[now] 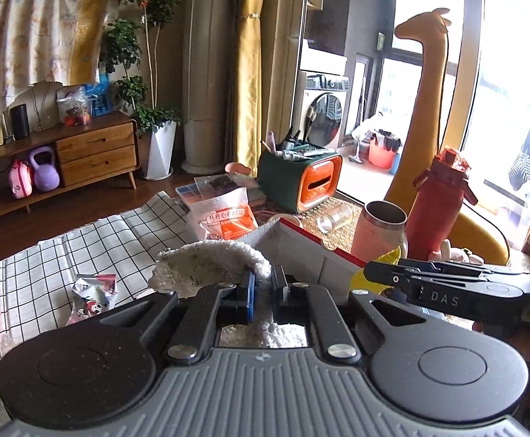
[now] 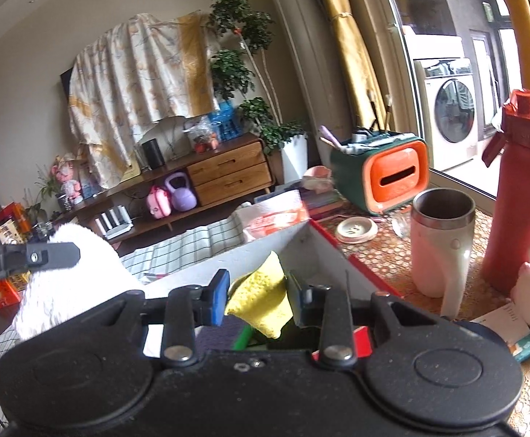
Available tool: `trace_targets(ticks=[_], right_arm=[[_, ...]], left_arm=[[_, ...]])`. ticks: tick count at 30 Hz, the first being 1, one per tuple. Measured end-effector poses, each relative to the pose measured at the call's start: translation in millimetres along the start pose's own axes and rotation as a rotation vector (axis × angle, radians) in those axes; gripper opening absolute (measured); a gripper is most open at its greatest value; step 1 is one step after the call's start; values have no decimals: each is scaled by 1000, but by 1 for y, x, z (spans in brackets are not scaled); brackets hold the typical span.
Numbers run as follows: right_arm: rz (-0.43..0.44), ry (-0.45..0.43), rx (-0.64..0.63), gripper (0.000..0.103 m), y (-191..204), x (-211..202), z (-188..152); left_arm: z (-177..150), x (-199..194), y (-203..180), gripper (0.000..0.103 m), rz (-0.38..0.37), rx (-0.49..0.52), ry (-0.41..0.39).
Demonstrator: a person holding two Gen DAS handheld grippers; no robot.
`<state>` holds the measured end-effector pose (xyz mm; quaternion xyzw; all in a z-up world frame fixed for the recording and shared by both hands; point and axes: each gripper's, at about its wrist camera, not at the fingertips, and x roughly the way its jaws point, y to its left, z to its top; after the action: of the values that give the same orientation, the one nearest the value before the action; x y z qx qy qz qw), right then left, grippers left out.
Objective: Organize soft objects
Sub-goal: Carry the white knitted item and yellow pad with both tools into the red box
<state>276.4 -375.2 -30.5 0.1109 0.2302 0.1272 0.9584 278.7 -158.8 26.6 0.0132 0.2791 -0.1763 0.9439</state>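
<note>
Centrally, a white fluffy cloth (image 1: 210, 267) is clamped in the left claw (image 1: 263, 287); a yellow sponge (image 2: 261, 300) is pinched by the right claw (image 2: 256, 293) over the checked-cloth desk (image 1: 46, 273) before a wooden sideboard (image 1: 95, 153).

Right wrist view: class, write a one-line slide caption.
Right tool grips a yellow sponge above the open white box, beside a steel-lined mug.

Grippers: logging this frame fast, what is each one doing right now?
Left gripper: shut on the white fluffy cloth.
Right gripper: shut on the yellow sponge, over the box.
</note>
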Motion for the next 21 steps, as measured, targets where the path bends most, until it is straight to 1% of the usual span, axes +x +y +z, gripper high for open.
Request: trace_targets(ticks=[6, 10, 13, 17, 21], right_arm=[[-33, 6, 17, 33, -23, 23, -1], [-56, 20, 8, 33, -30, 41, -1], [-77, 32, -8, 33, -33, 54, -3], [-90, 47, -23, 33, -36, 69, -7], [-106, 57, -54, 33, -35, 80, -15]], left_arm=[[-7, 45, -22, 9, -5, 50, 65], [-11, 71, -28, 9, -27, 44, 113], [-14, 87, -31, 9, -44, 54, 133], [-18, 109, -35, 9, -38, 75, 160], [-24, 133, -34, 9, -12, 88, 195]])
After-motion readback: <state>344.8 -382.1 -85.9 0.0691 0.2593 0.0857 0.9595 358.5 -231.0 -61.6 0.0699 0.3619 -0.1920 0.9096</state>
